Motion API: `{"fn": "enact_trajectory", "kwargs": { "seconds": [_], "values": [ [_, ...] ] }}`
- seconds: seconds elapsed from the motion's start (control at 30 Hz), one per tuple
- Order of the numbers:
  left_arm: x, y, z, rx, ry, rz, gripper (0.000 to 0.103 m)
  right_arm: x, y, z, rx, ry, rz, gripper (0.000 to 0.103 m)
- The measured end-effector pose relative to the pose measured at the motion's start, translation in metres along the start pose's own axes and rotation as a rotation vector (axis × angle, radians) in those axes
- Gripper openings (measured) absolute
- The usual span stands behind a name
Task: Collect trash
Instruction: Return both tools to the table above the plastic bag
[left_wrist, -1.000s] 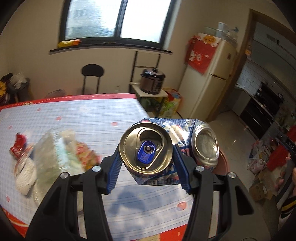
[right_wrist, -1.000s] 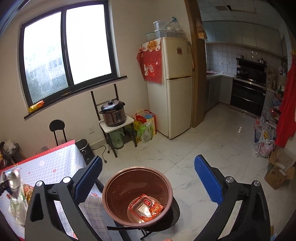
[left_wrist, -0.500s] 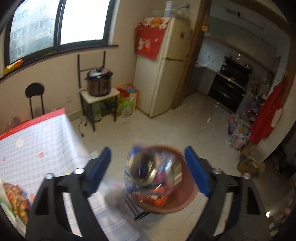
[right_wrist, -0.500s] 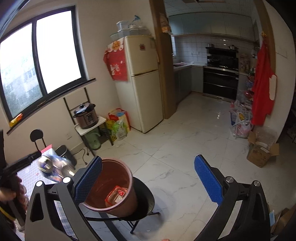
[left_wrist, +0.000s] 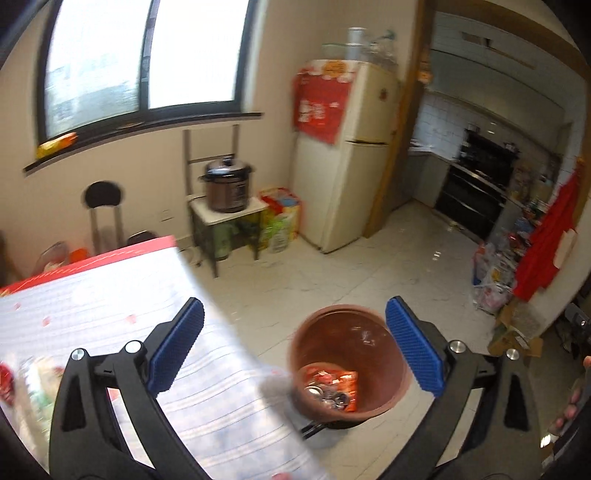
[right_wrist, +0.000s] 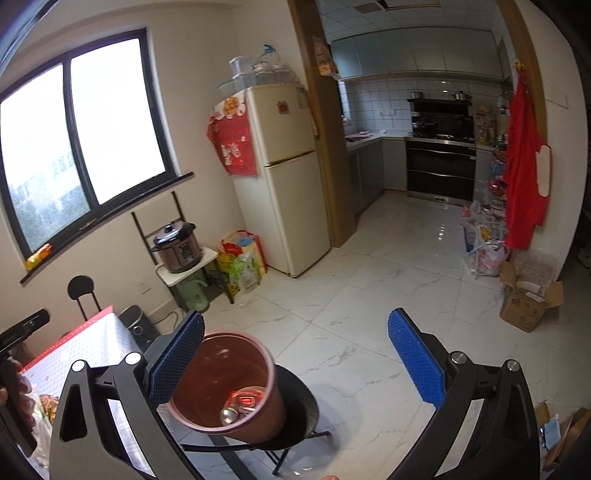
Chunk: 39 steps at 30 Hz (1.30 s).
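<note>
Left wrist view: the left gripper (left_wrist: 294, 347) has just been opening and its blue ribbed jaws stand spread wide with nothing between them. Below the gap, nearer the right jaw, sits the round reddish-brown plastic bin (left_wrist: 391, 363). At its bottom lie the crushed silver drink cans (left_wrist: 325, 395) on a red snack wrapper (left_wrist: 338, 380). Under the left jaw runs the white checked tablecloth with a red border (left_wrist: 92, 299), and blurred wrappers still lie at its far left edge.

Right wrist view: the right gripper (right_wrist: 295, 354) is also spread and empty. The bin stands on a black stool (right_wrist: 301, 410) just past the left jaw, partly behind it.

I judge the remaining wrappers light, limp and slippery. They are best pinched at a bunched fold. Crushed cans are light but stiff, so grip them across the flattened body.
</note>
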<state>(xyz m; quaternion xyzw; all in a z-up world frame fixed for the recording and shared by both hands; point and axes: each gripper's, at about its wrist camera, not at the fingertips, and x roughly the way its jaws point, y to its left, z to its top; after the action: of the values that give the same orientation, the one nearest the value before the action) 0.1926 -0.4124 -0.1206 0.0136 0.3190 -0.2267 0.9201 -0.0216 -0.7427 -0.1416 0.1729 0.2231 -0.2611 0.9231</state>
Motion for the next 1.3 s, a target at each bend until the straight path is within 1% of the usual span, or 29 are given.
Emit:
{"fn": "enact_trajectory", "kwargs": {
  "seconds": [0.03, 0.13, 0.27, 0.33, 0.43, 0.57, 0.6, 0.67, 0.73, 0.83, 1.0, 1.17, 1.3],
  "values": [
    [-0.007, 0.012, 0.000, -0.013, -0.001, 0.019, 0.097, 0.003, 0.005, 0.000, -0.002, 0.005, 0.012, 0.098],
    [-0.036, 0.053, -0.009, -0.073, -0.010, 0.107, 0.097, 0.011, 0.022, -0.002, -0.010, 0.020, 0.050, 0.098],
    [-0.080, 0.114, -0.030, -0.193, -0.021, 0.232, 0.097, 0.023, 0.054, -0.008, -0.031, 0.050, 0.113, 0.098],
    [-0.108, 0.149, -0.047, -0.264, -0.033, 0.331, 0.097, 0.029, 0.071, -0.013, -0.041, 0.069, 0.151, 0.098],
    [-0.146, 0.193, -0.068, -0.348, -0.032, 0.466, 0.097, 0.036, 0.100, -0.020, -0.070, 0.090, 0.202, 0.098],
    [-0.194, 0.249, -0.101, -0.451, -0.039, 0.601, 0.097, 0.041, 0.151, -0.029, -0.122, 0.119, 0.259, 0.098],
    [-0.204, 0.261, -0.109, -0.473, -0.037, 0.617, 0.097, 0.041, 0.165, -0.031, -0.131, 0.125, 0.282, 0.098],
    [-0.223, 0.285, -0.127, -0.520, -0.025, 0.642, 0.097, 0.036, 0.194, -0.038, -0.150, 0.129, 0.323, 0.098],
    [-0.239, 0.299, -0.144, -0.545, -0.018, 0.655, 0.097, 0.030, 0.226, -0.046, -0.176, 0.139, 0.371, 0.098],
    [-0.259, 0.321, -0.162, -0.574, -0.033, 0.669, 0.097, 0.020, 0.276, -0.059, -0.237, 0.160, 0.442, 0.098],
    [-0.279, 0.359, -0.187, -0.598, -0.019, 0.644, 0.097, -0.001, 0.351, -0.084, -0.315, 0.203, 0.533, 0.098],
    [-0.297, 0.395, -0.201, -0.607, -0.038, 0.625, 0.097, -0.029, 0.419, -0.116, -0.386, 0.248, 0.608, 0.098],
    [-0.305, 0.422, -0.213, -0.597, -0.044, 0.611, 0.097, -0.048, 0.466, -0.140, -0.454, 0.271, 0.644, 0.098]
  ]
}}
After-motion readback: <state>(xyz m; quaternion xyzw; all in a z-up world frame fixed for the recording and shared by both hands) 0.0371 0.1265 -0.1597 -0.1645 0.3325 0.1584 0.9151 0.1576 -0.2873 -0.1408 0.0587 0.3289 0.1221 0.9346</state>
